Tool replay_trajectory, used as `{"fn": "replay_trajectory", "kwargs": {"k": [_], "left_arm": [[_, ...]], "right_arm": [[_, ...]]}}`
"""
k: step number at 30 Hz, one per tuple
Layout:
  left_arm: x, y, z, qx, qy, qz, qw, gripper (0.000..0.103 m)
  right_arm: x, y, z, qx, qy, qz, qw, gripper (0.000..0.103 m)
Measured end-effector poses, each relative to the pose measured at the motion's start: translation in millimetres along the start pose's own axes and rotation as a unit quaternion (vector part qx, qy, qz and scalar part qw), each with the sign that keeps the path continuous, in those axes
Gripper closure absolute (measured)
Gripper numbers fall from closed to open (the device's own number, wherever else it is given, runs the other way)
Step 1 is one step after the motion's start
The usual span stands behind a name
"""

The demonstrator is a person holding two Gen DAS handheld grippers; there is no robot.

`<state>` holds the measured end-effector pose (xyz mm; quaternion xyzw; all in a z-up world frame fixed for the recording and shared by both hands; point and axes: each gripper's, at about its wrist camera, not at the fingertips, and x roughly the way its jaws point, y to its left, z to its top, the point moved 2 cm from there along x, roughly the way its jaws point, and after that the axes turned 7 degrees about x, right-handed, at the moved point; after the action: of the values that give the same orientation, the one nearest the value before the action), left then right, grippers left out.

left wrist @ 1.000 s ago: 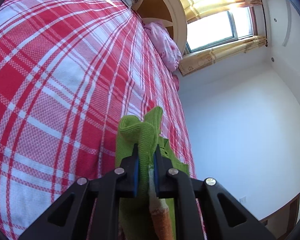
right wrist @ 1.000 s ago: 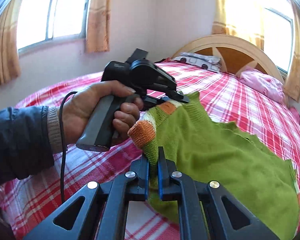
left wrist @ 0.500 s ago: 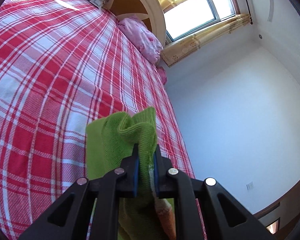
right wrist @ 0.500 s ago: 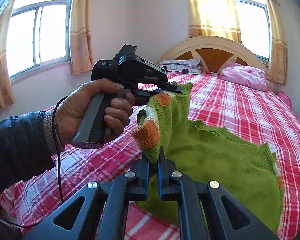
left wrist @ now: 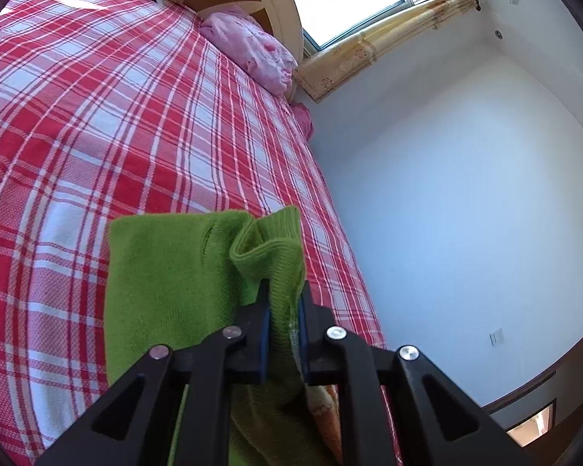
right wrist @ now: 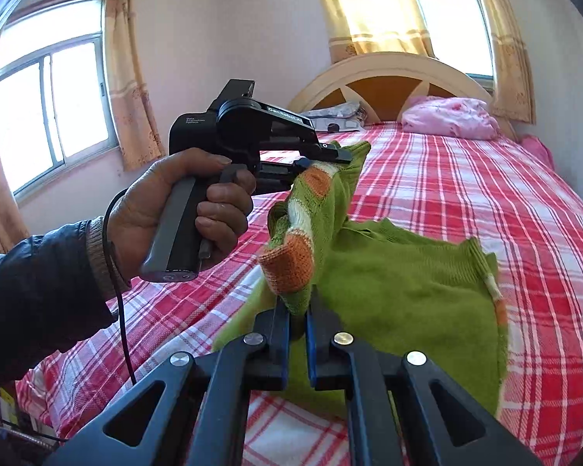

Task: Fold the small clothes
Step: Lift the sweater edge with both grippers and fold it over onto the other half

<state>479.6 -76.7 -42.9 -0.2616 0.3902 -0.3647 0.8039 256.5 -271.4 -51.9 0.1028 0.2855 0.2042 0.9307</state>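
Green knit sweater (right wrist: 400, 295) on red-and-white plaid bedsheet (right wrist: 486, 202), lower part spread flat, one edge w/ orange-and-white cuffs lifted off sheet. Left gripper (right wrist: 340, 153) pinching ribbed edge at top of lifted part, fingers pressed tight on fabric; same grip seen close in left wrist view (left wrist: 283, 303), green rib bunched betw. blue pads. Right gripper (right wrist: 298, 312) nipping lower part of same lifted edge just under orange cuff (right wrist: 289, 268), fingers near closed on knit. Left hand (right wrist: 175, 209) around grey handle, dark sleeve (right wrist: 31, 299) and black cable (right wrist: 122, 322) just left of sweater. Beyond sweater: pink bundled cloth (right wrist: 451, 116) and patterned pillow (right wrist: 336, 114) against cream-and-brown arched headboard (right wrist: 384, 77). Yellow curtains (right wrist: 353, 7) and windows (right wrist: 46, 105) behind headboard and to its left. White wall (left wrist: 466, 194) right of bed, wall socket (left wrist: 496, 337) low on it.
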Motion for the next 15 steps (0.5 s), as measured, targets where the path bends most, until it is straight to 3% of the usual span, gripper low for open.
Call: {"fn": "replay_trajectory", "kwargs": {"k": [15], "left_arm": [[70, -44, -24, 0.033, 0.059, -0.011, 0.9976, 0.091]], "right_arm": [[-28, -56, -20, 0.043, 0.024, -0.03, 0.998, 0.097]]}}
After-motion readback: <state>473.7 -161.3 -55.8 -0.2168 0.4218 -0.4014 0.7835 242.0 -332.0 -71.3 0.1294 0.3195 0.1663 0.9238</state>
